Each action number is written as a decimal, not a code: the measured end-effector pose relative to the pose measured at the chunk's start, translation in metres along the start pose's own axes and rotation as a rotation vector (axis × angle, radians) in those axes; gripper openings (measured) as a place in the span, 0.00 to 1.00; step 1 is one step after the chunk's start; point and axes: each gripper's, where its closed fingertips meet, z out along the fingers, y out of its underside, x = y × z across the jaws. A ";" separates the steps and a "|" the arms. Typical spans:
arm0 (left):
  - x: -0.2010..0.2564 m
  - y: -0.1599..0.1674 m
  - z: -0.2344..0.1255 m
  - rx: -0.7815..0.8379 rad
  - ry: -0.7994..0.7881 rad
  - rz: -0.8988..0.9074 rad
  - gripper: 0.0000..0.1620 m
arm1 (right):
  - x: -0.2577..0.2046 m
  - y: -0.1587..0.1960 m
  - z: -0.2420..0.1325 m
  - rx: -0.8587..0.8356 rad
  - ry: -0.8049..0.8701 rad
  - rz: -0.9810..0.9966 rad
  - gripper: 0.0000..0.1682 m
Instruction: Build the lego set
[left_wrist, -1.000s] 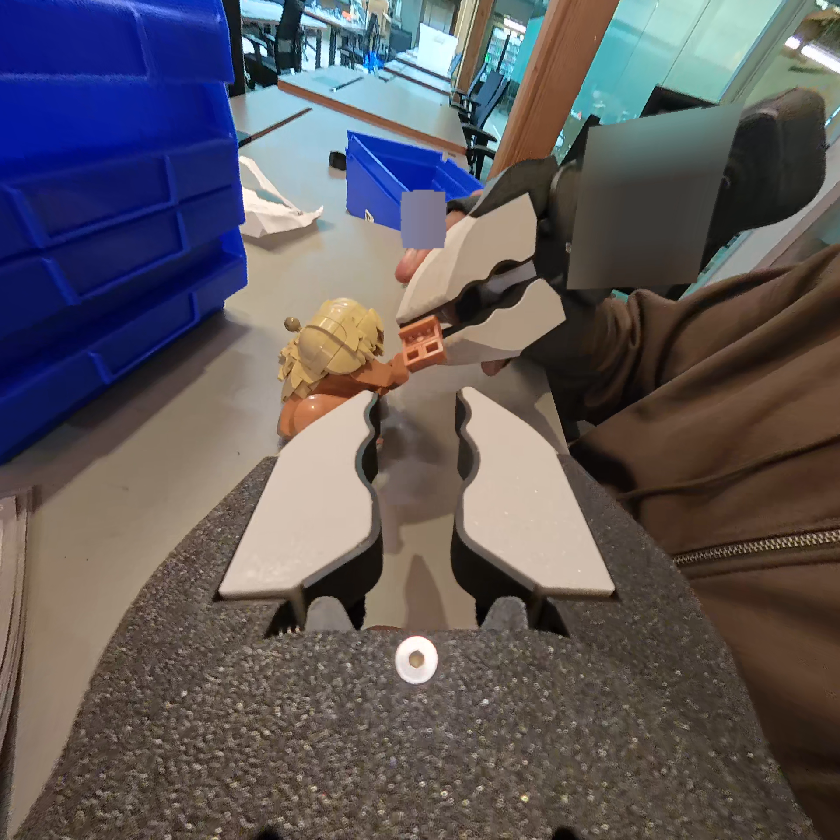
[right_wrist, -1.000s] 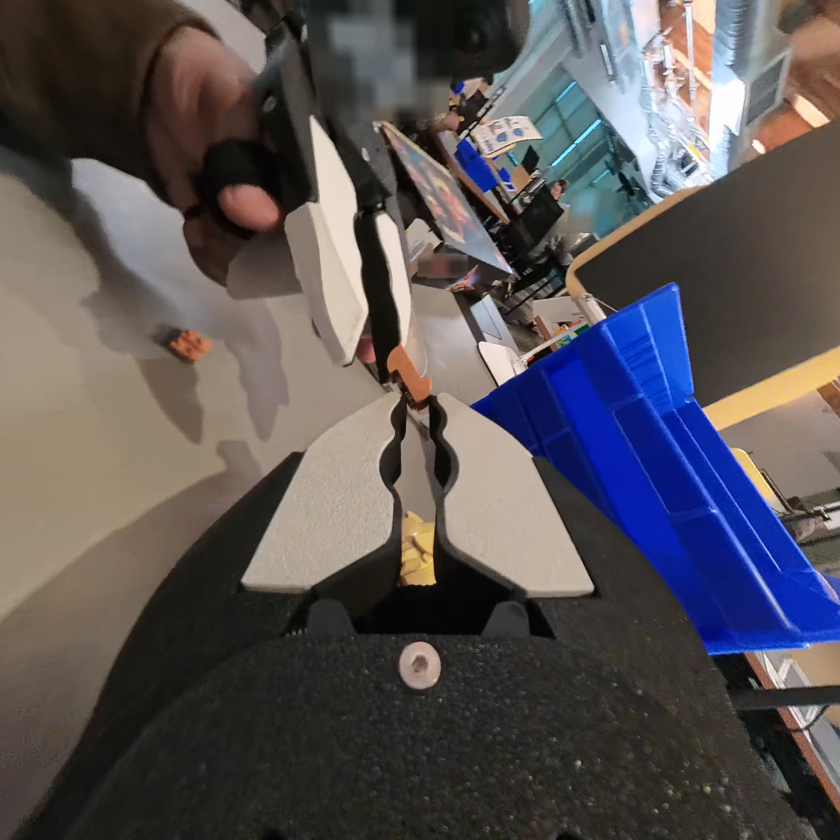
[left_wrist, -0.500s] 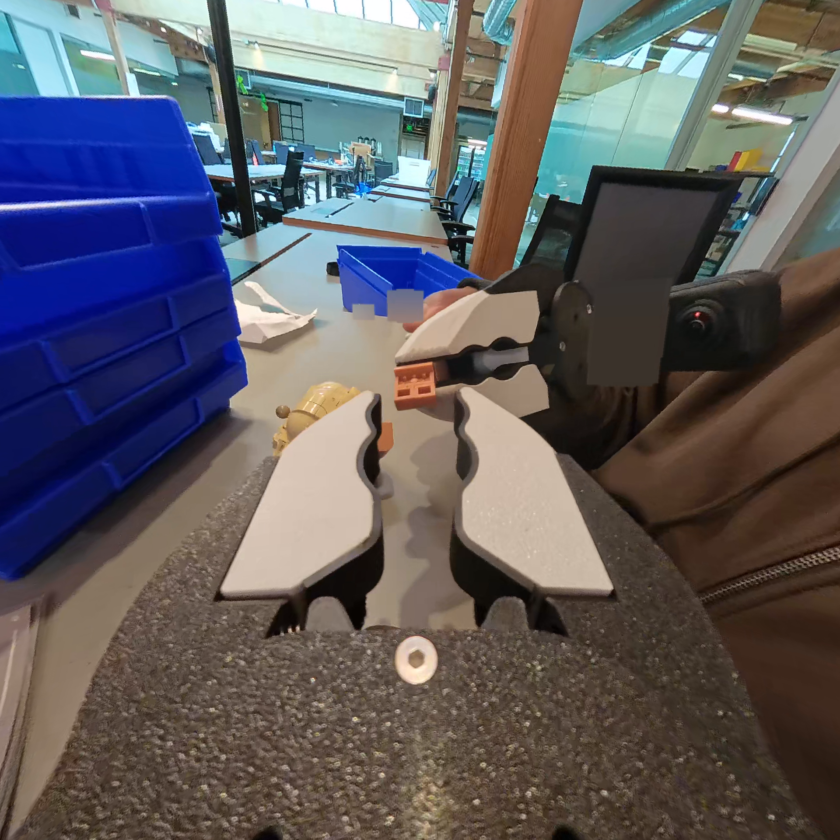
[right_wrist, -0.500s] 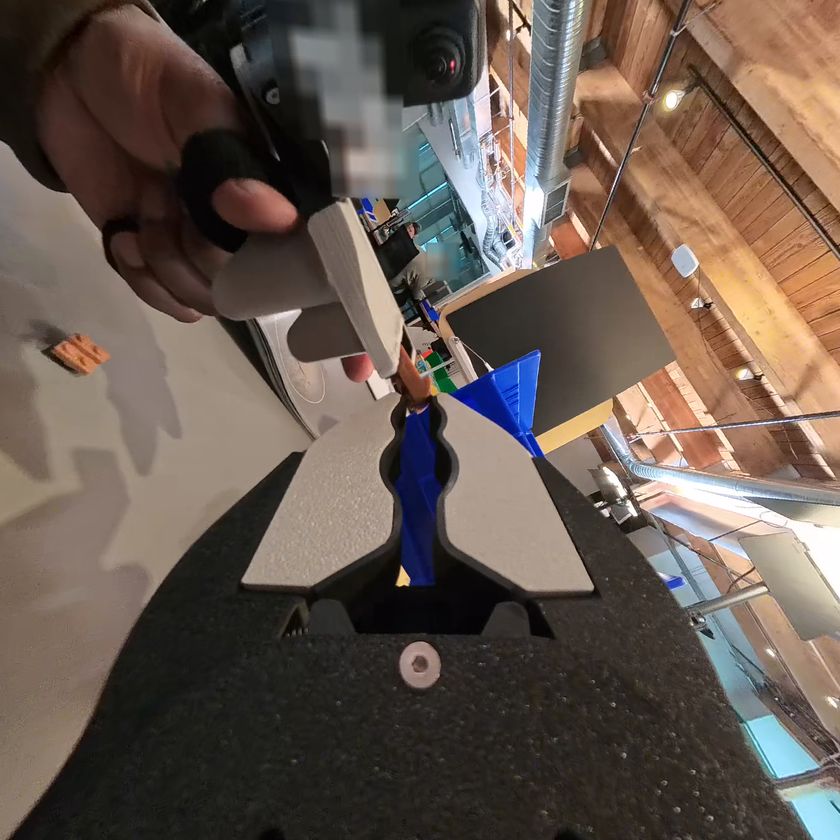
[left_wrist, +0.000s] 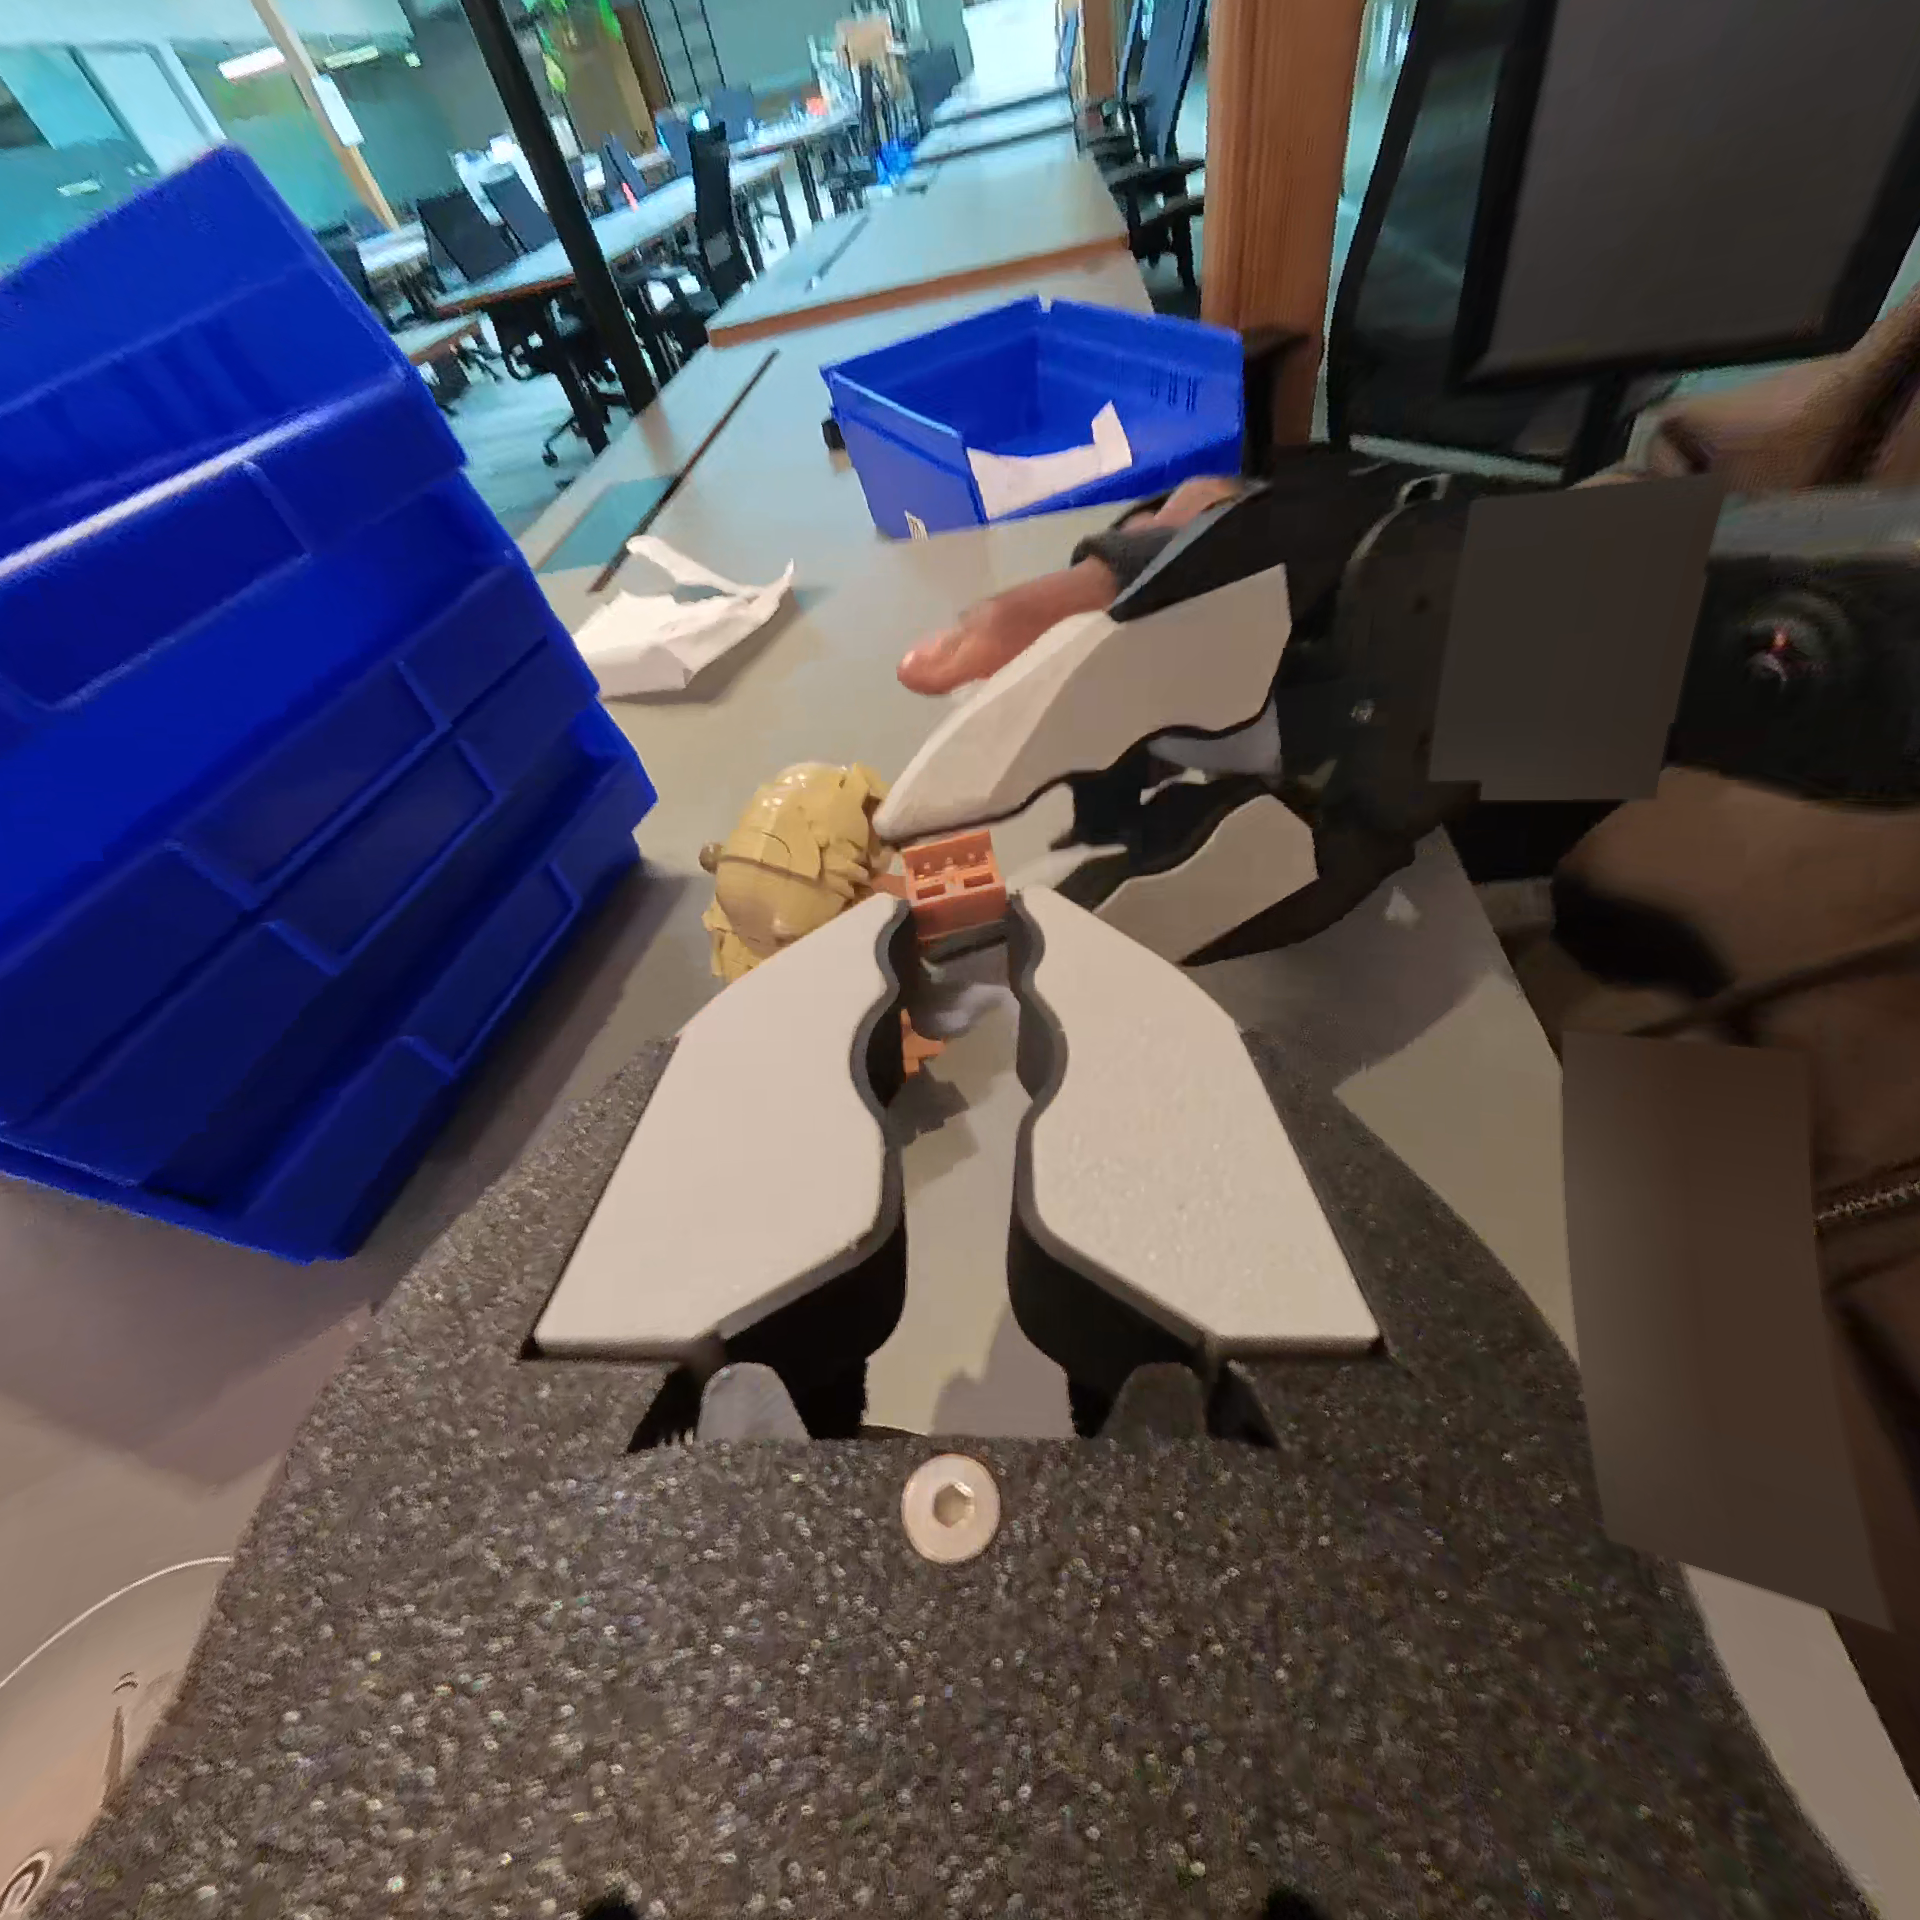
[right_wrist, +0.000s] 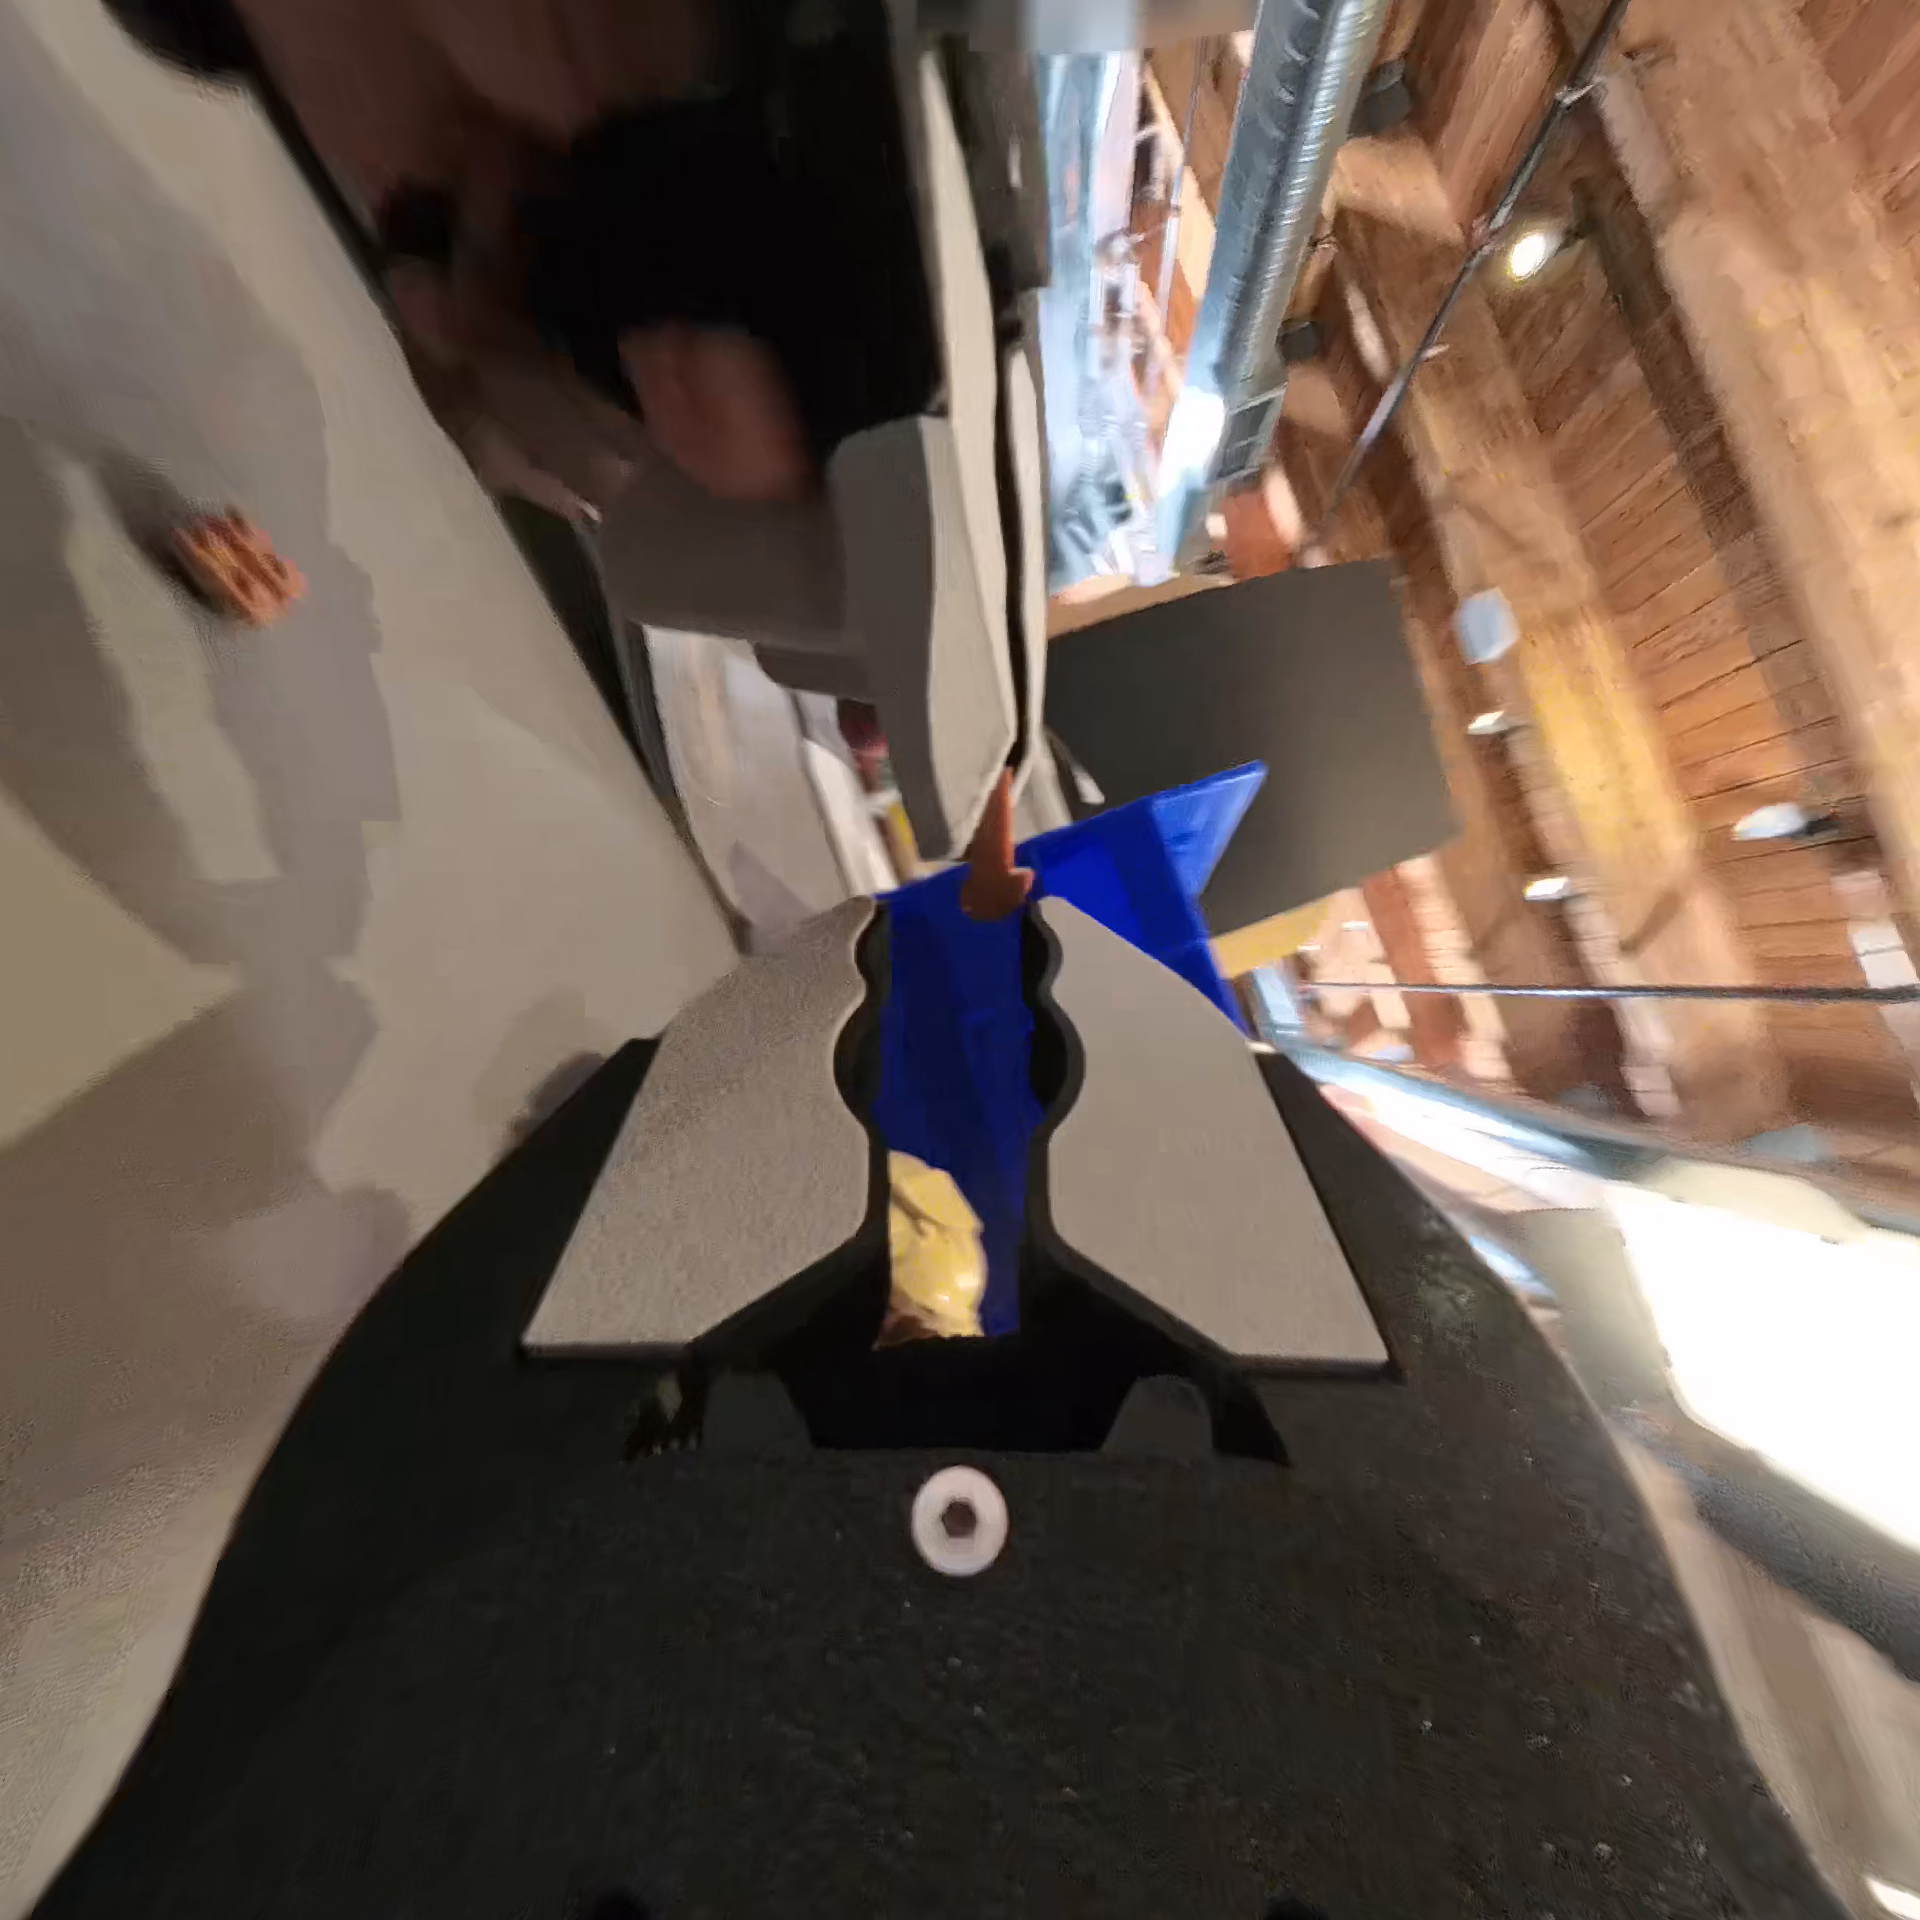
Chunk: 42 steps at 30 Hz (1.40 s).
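stacked blue bins (left_wrist: 260, 727) at left; the tan lego figure (left_wrist: 800, 862) lies on the desk (left_wrist: 727, 727). left claw (left_wrist: 956, 914) clamps the orange brick (left_wrist: 951, 883); right claw (left_wrist: 935, 862), tips apart, just right of it.

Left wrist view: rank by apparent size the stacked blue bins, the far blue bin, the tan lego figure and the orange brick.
1. Stacked blue bins
2. Far blue bin, though distance shrinks it
3. Tan lego figure, partly hidden
4. Orange brick
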 end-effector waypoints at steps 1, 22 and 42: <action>0.002 0.002 0.002 -0.018 0.010 0.003 0.10 | 0.002 -0.001 -0.002 -0.002 0.035 -0.062 0.14; 0.018 0.038 0.009 -0.274 0.046 0.170 0.11 | -0.038 0.003 -0.008 -0.021 -0.217 -0.160 0.07; 0.016 0.036 0.005 -0.231 0.059 0.214 0.10 | -0.037 0.010 -0.007 -0.036 -0.337 0.249 0.08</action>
